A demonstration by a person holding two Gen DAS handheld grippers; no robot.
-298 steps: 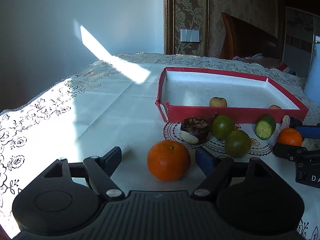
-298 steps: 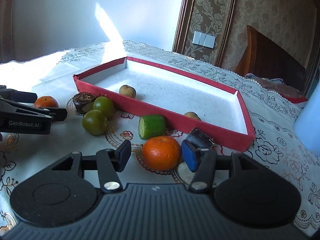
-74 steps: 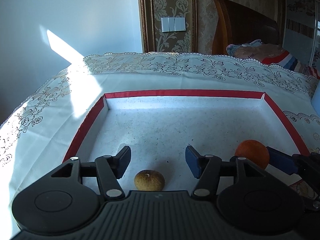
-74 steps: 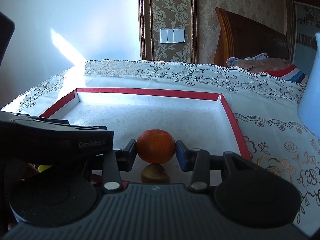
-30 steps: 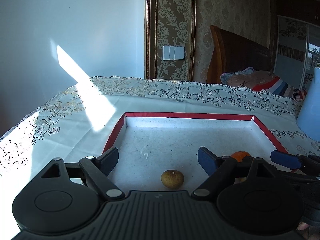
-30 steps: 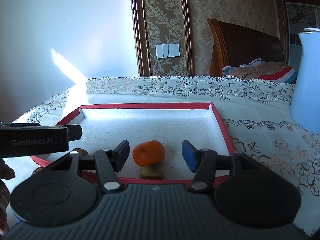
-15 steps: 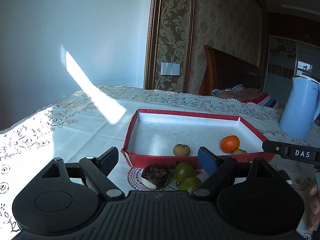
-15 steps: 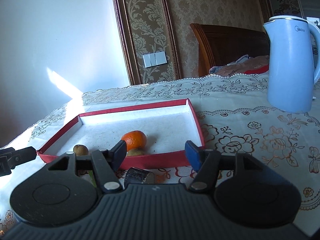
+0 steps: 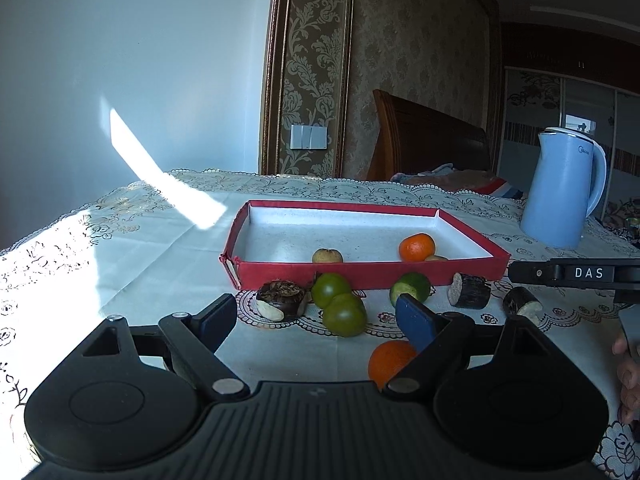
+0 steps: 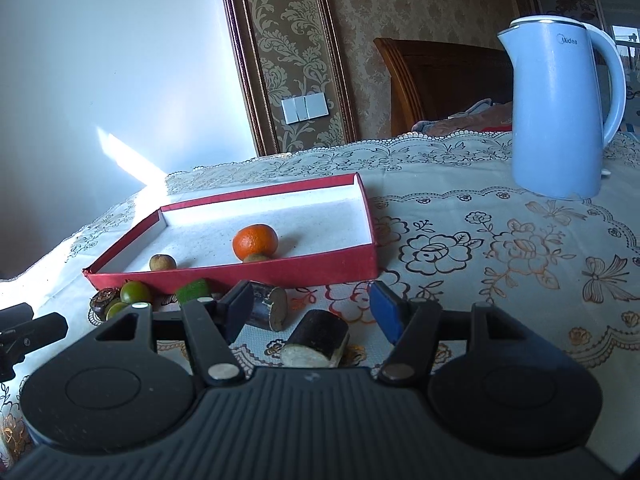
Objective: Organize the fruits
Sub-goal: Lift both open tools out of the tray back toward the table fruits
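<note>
My red tray point(image 9: 360, 274) holds one orange point(image 9: 417, 247) touching a small brown fruit point(image 9: 436, 258); another brown fruit point(image 9: 327, 256) lies apart; second orange point(image 9: 390, 360) outside.

Mandarin point(image 10: 255, 241) in tray point(image 10: 224, 278), perhaps touching

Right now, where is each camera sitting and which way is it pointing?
Left wrist: rides the open left hand-held gripper, low over the tablecloth, facing the red tray; its own two fingers show, plus the right hand-held gripper at the right edge.
Right wrist: rides the open right hand-held gripper, facing the tray's right end; own fingers show.
Shared: tray, orange inside it, blue kettle.
</note>
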